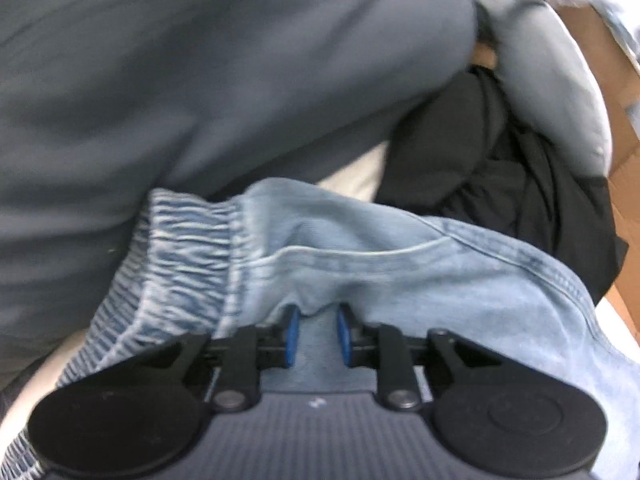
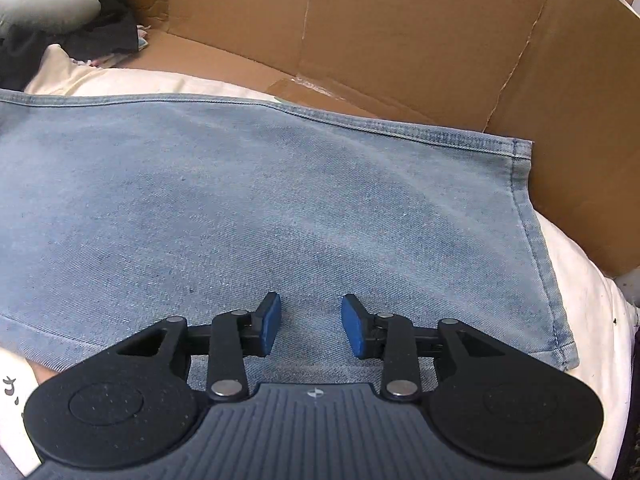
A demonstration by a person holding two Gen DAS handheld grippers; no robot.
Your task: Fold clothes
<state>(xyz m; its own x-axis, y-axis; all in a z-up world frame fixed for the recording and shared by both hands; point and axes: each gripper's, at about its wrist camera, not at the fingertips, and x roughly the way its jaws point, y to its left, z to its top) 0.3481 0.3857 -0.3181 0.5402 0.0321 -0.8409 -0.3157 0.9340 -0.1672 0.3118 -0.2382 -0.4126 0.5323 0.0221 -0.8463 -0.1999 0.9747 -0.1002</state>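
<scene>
Blue-padded left gripper [image 1: 318,334] stands slightly parted, a fold of light blue denim trousers [image 1: 360,264] bunched between its pads, grip uncertain; ahead lie a grey garment [image 1: 200,80] and black cloth [image 1: 500,168]; right gripper [image 2: 310,326] hovers open, empty, over the flat denim leg [image 2: 280,200], brown cardboard box [image 2: 400,40] beyond

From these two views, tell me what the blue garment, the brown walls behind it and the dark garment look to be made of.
Blue garment: looks like light-washed denim; diagonal twill weave, stitched hems, gathered elastic waistband.
Brown walls: corrugated cardboard, matte; creases and torn flap edges.
Dark garment: soft black fabric, possibly knit; it lies crumpled in limp folds, too blurred to tell more.
</scene>
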